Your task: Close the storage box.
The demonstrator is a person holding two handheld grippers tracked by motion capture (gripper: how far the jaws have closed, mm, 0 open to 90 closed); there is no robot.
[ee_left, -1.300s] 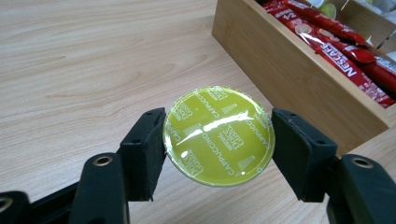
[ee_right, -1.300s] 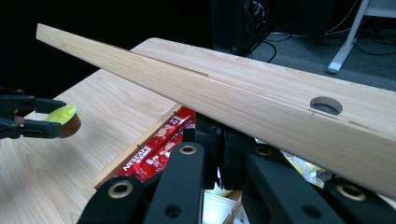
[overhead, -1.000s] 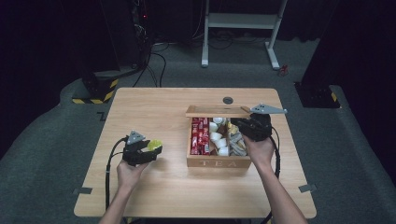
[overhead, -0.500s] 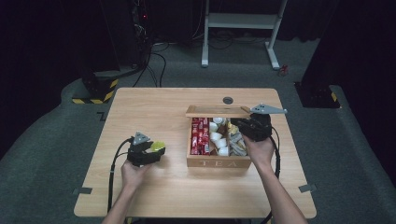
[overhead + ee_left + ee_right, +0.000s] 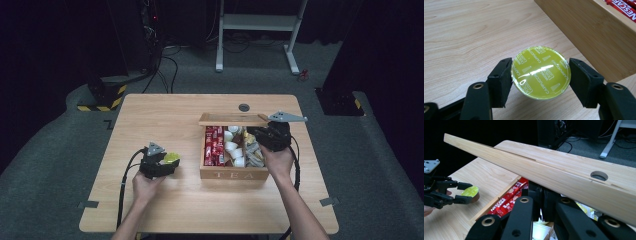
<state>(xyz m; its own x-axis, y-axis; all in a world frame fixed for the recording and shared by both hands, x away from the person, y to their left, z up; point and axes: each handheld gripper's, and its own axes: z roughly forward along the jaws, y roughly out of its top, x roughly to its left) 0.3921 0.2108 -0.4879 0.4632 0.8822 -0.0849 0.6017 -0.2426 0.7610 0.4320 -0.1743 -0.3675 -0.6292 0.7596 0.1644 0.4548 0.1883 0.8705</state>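
Note:
A yellow-green Cappuccino capsule (image 5: 540,72) sits foil-side up between the pads of my left gripper (image 5: 540,76), which is shut on it just above the table. In the high view, this gripper (image 5: 167,162) and the capsule (image 5: 171,158) are left of the wooden TEA box (image 5: 232,174). The box lid (image 5: 232,119) stands raised at the back. My right gripper (image 5: 260,137) is at the box's right side. In the right gripper view, its jaws (image 5: 542,195) stand together, and their tips are hidden under the lid (image 5: 549,172).
Red sachets (image 5: 214,145), white cups (image 5: 231,147) and other packets fill the box. A round cable hole (image 5: 244,107) lies in the table behind it. Bare tabletop (image 5: 150,120) spreads to the left and front. A white desk frame (image 5: 260,30) stands on the floor beyond.
My left gripper has drifted slightly right toward the box with the capsule held. The right gripper and the lid stay put.

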